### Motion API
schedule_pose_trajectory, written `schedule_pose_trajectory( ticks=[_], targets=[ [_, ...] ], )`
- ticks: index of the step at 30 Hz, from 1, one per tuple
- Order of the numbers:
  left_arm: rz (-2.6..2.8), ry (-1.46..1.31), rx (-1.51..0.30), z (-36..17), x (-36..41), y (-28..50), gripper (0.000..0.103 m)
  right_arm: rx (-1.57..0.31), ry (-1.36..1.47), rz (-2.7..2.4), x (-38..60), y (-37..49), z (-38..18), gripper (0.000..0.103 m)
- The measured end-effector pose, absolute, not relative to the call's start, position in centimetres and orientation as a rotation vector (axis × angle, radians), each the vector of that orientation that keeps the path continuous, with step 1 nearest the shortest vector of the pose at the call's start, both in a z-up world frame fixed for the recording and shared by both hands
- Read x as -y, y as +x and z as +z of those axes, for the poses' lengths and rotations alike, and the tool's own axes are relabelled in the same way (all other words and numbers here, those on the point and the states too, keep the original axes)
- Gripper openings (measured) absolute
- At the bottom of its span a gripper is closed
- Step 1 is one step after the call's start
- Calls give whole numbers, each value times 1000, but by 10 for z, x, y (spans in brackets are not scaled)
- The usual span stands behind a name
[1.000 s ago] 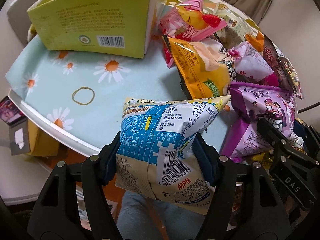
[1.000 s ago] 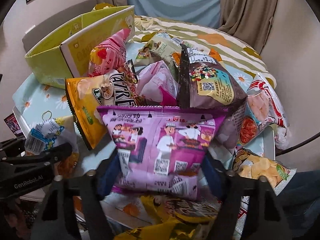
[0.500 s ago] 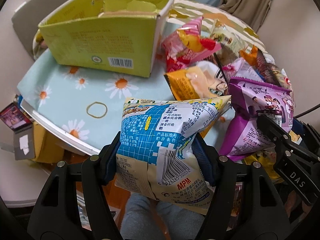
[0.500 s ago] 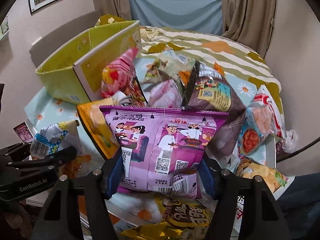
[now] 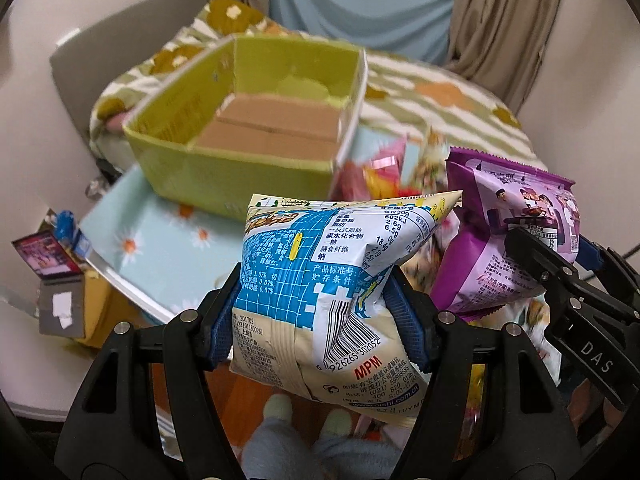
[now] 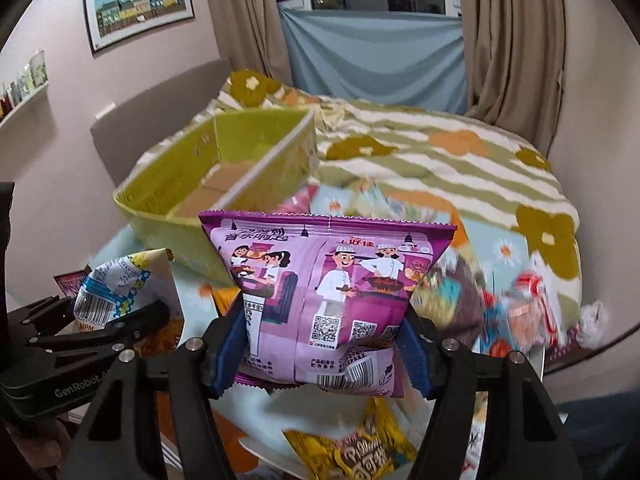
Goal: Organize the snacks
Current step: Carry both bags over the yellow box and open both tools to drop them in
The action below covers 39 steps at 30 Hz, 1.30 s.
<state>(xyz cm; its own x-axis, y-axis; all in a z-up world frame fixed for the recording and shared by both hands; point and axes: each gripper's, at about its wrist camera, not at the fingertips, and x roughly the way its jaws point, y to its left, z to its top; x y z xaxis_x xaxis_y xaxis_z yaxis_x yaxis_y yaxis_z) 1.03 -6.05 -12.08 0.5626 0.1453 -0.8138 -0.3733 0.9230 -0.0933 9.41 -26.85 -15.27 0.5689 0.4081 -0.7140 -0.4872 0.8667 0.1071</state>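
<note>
L gripper [image 5: 320, 320] jaws clamp blue bag [image 5: 320, 276], R gripper [image 6: 322, 350] (beside) purple bag [image 6: 324, 284]

The blue-and-cream snack bag [image 5: 320, 292] is glossy, crinkled plastic film, as is the purple snack bag [image 6: 328, 292]. The green box [image 5: 256, 136] at twelve o'clock is matt printed cardboard with a bare brown paperboard floor. The left gripper [image 5: 320, 320] is matt black plastic with ribbed blue rubbery pads [image 5: 408, 328] and bright metal rivets. The flowered tablecloth [image 5: 160, 244] looks smooth.

Blue-and-cream snack bag [image 5: 320, 292] pinched in left hand-held gripper [image 5: 320, 320], green box [image 5: 256, 136] beyond.
</note>
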Motion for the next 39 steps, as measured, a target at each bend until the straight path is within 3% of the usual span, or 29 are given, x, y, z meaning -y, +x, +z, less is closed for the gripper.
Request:
schedule_pose_trajectory(
  ticks=[8,21,35,37,39],
  targets=[
    [301,-252,-841,-89,18,41,67,-735,-116,545,229,118,-123,63],
    [189,-208,-818,-58,-107,153,67,-698,-70,456,129,181,-80,63],
    [49,-119,-956,-116,-185,274,67,-786,-31,310,56,258,-93,63],
    [54,-121,-973,-126,-185,280,72,-805,-32,301,53,265,-98,63],
    [58,-120,-988,-133,-185,283,103,-817,-29,297,51,270,-101,63]
  ],
)
